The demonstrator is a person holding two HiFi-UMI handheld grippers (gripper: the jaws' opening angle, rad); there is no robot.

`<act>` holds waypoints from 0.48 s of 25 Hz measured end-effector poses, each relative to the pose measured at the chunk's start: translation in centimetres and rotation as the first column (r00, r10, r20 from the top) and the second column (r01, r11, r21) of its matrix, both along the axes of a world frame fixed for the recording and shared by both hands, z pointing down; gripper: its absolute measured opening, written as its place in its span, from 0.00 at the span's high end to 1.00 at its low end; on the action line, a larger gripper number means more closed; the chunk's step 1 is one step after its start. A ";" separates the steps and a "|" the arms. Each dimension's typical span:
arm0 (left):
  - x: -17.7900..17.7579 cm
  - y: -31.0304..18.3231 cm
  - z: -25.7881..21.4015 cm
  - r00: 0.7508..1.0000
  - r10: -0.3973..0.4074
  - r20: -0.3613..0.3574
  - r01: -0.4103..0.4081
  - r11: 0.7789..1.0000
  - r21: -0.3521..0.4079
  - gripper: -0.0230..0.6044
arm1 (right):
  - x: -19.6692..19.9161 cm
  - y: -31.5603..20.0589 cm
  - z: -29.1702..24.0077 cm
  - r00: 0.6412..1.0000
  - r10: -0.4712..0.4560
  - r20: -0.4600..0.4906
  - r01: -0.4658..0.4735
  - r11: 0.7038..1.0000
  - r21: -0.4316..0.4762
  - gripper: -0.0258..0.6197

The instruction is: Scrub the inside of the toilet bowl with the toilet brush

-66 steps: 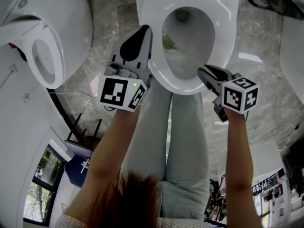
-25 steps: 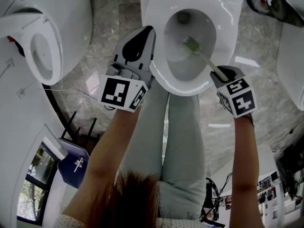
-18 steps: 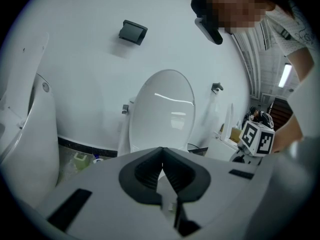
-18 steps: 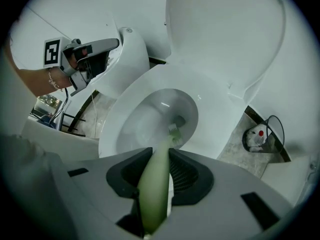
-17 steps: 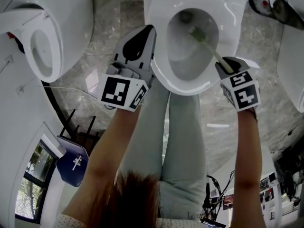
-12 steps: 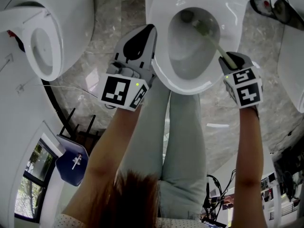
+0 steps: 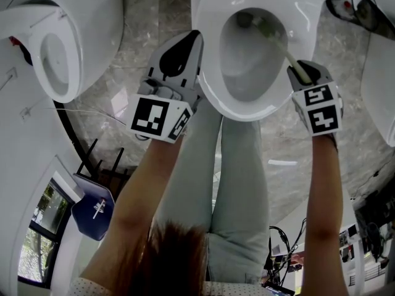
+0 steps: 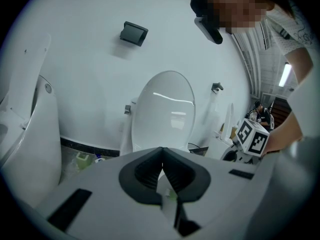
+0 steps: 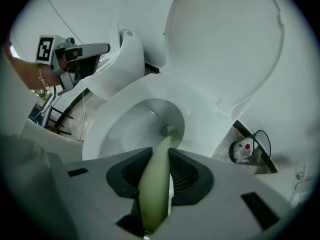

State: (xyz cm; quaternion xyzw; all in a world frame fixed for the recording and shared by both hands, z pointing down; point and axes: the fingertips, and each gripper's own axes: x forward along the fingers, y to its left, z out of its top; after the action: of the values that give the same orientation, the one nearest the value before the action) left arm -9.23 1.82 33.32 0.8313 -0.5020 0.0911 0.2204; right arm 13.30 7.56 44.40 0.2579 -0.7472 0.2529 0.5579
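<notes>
The right gripper (image 7: 300,71) clamped the toilet brush (image 9: 154,184), whose head was inside the toilet bowl (image 7: 247,106); the left gripper (image 7: 186,42) was closed and empty.

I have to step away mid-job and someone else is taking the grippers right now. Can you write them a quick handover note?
Right gripper: shut on the handle of the toilet brush.
Left gripper: shut and empty, held beside the left rim of the toilet bowl.
Brush head: down inside the bowl, at the far right wall near the drain. Lid is up.
Done: brush gripped and in the bowl. How much wall has been scrubbed can't be told.
Left: probably work the head round the rest of the inner wall.
</notes>
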 end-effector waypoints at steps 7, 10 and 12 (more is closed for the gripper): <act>-0.3 -0.1 0.0 1.000 0.001 0.003 -0.001 1.000 0.000 0.96 | -0.3 2.7 0.5 1.000 0.019 0.016 -0.018 0.997 -0.080 0.78; -0.3 -0.1 0.2 1.000 0.002 0.002 -0.002 1.000 0.000 0.96 | -0.6 4.2 0.8 0.999 0.039 0.030 -0.035 0.993 -0.114 0.78; -0.3 0.0 0.3 1.000 0.003 0.000 -0.003 1.000 0.000 0.96 | -0.9 5.1 0.9 0.998 0.048 0.042 -0.042 0.990 -0.132 0.78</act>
State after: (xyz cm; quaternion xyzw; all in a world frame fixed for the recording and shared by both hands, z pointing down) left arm -9.51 1.77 33.60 0.8319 -0.5010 0.0915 0.2203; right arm 12.42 12.63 45.34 0.2318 -0.7353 0.3200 0.5507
